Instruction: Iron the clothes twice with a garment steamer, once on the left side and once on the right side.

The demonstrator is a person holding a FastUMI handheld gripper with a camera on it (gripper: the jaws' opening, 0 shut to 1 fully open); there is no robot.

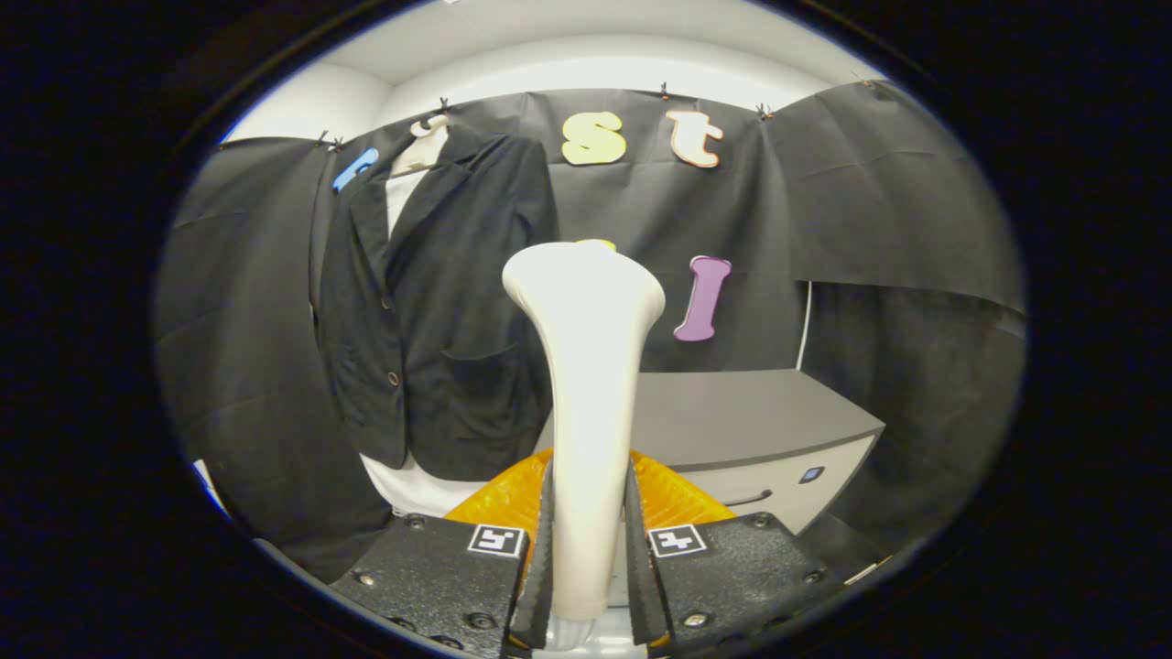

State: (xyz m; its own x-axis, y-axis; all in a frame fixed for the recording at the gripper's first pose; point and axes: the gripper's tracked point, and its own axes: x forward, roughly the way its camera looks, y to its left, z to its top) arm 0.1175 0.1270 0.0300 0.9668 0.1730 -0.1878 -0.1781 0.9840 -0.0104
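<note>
We clamp jaws on steamer (586, 403) handle | head upright, aimed ahead | jacket (439, 311) hangs beyond-left, untouched.

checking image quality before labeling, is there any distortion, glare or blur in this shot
Gripper view: strong fisheye bend, curving the cabinet edges; soft even light, no harsh glare; the steamer held in the gripper is slightly soft up close, and the dark jacket loses fabric detail in shadow.

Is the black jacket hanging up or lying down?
Hanging up. The black jacket hangs on a hanger against the booth wall, beyond the hand-held gripper, which is shut on the white steamer.
</note>
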